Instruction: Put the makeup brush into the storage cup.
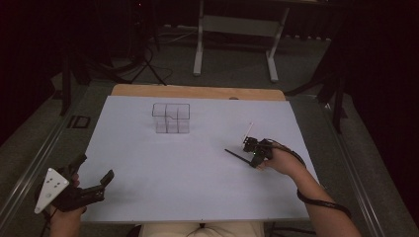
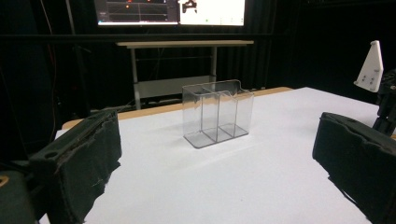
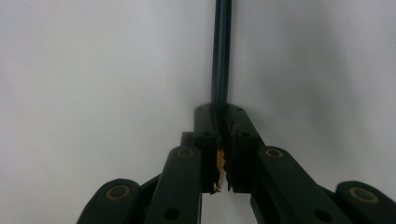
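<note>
A clear plastic organizer with several compartments stands empty on the white sheet, toward the back left; the left gripper view has it straight ahead. My right gripper rests low on the sheet at the right, shut on a thin dark pen that sticks out to the left. In the right gripper view the jaws of the gripper pinch the pen at its near end. My left gripper hovers at the sheet's front left corner, open and empty.
A thin white stick lies just behind the right gripper. The wooden table edge shows beyond the sheet. A metal desk frame stands on the floor behind, and a lit monitor hangs above it.
</note>
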Motion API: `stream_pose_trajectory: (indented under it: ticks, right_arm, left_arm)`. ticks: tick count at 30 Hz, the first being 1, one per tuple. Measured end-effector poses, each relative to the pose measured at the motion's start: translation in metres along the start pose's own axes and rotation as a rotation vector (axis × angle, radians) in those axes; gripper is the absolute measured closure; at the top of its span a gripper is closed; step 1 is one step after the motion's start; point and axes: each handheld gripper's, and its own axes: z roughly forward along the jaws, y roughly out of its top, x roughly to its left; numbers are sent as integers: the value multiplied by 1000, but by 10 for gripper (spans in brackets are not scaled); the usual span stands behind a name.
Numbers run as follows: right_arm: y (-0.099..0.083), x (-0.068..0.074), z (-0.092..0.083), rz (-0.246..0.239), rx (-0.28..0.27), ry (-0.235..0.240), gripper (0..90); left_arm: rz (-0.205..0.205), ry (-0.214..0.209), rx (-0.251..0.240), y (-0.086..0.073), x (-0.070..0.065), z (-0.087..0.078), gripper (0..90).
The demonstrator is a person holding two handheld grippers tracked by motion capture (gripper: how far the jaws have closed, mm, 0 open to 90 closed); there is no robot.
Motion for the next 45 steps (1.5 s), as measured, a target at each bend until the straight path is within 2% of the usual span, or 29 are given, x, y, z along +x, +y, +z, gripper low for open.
stream_pose_trajectory:
  ticks: [4,10,13,18,21,23,26,34,35,37,39,45]
  right_arm:
    - [-2,-3,-4,1,-16,9,846]
    - [-7,-7,-20,-3,-42,36,846]
    - [-11,-7,-33,-51,-51,42,846]
    - [-14,-6,-41,-69,-66,61,846]
    - [-16,-4,-45,-89,-71,65,846]
    - [-18,-2,-47,-110,-73,71,846]
    - [-20,3,-50,-147,-72,75,846]
    - [-20,12,-60,-185,-99,81,846]
    - [-19,15,-63,-199,-98,70,846]
    - [-18,18,-67,-209,-102,71,846]
    - [-18,19,-69,-213,-107,69,846]
    - [-14,27,-79,-246,-109,68,846]
  left_arm:
    - [-1,1,0,0,0,0,24]
    - [-5,-2,1,0,0,0,24]
    - [-5,-5,2,0,0,0,24]
    - [-6,-12,5,0,-1,1,24]
    - [-37,-33,-5,-1,0,1,24]
    - [-40,-38,6,-1,0,2,24]
    - [-39,-75,27,-1,-2,4,24]
    - [-2,-167,60,4,-13,11,24]
    - [-13,-206,79,6,-17,14,24]
    - [-10,-219,95,7,-18,16,24]
    - [-31,-250,114,8,-20,19,25]
    - [-99,-371,117,13,-26,28,25]
